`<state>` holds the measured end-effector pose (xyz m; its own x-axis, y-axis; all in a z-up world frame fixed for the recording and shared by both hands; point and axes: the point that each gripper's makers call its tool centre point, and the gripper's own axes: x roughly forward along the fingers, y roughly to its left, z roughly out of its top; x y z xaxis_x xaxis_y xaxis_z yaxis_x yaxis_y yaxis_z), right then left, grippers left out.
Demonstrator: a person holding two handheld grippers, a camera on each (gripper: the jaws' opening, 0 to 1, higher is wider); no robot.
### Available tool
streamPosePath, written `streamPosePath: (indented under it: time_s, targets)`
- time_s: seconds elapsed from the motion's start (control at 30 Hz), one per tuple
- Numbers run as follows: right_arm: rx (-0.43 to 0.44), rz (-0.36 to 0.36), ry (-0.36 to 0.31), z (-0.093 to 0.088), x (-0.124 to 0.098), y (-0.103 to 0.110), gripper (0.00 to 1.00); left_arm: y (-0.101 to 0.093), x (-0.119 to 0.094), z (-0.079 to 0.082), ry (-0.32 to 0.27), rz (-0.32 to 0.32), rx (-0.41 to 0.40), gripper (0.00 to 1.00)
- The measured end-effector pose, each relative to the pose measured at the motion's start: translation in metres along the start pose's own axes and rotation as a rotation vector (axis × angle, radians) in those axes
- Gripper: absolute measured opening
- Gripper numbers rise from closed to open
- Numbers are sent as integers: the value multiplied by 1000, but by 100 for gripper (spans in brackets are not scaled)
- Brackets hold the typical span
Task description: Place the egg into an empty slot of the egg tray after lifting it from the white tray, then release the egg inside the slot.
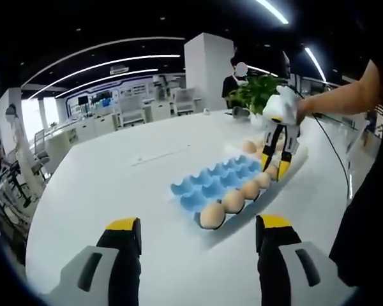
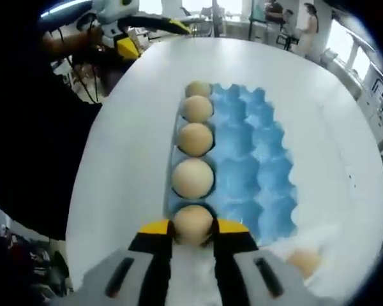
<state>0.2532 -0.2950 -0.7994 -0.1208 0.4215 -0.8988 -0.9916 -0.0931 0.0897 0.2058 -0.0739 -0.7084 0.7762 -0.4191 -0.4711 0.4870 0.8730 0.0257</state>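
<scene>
My two grippers, left gripper (image 1: pixel 198 245) and right gripper (image 2: pixel 193 245), have grey bodies, black jaws and yellow tips; my sleeve (image 1: pixel 370 210) looks black, I think.

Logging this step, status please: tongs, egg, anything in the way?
Right tongs shut on egg over blue tray's near end slot. Left tongs open, empty, held back. Four eggs fill same row; nothing blocking.
</scene>
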Motion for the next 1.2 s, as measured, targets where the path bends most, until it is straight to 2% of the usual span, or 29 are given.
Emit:
streamPosePath:
  time_s: [0.17, 0.43, 0.53, 0.63, 0.77, 0.97, 1.2]
  targets:
    - [3, 1, 2, 0, 0, 1, 26, -1, 1, 2, -9, -1, -4, 73]
    - [-47, -16, -8, -2, 1, 3, 27, 0, -1, 2, -7, 1, 3, 73]
    - [-29, -17, -18, -3, 0, 3, 28, 0, -1, 3, -9, 2, 7, 73]
    - [-16, -33, -26, -6, -3, 1, 35, 0, -1, 3, -9, 2, 6, 73]
    - [4, -44, -42, -10, -9, 0, 33, -1, 0, 4, -9, 1, 8, 73]
    - [59, -69, -119, -4, -25, -4, 32, -2, 2, 6, -9, -2, 11, 73]
    - [123, -129, -164, -14, -43, -14, 31, -6, 4, 6, -6, -14, 16, 73]
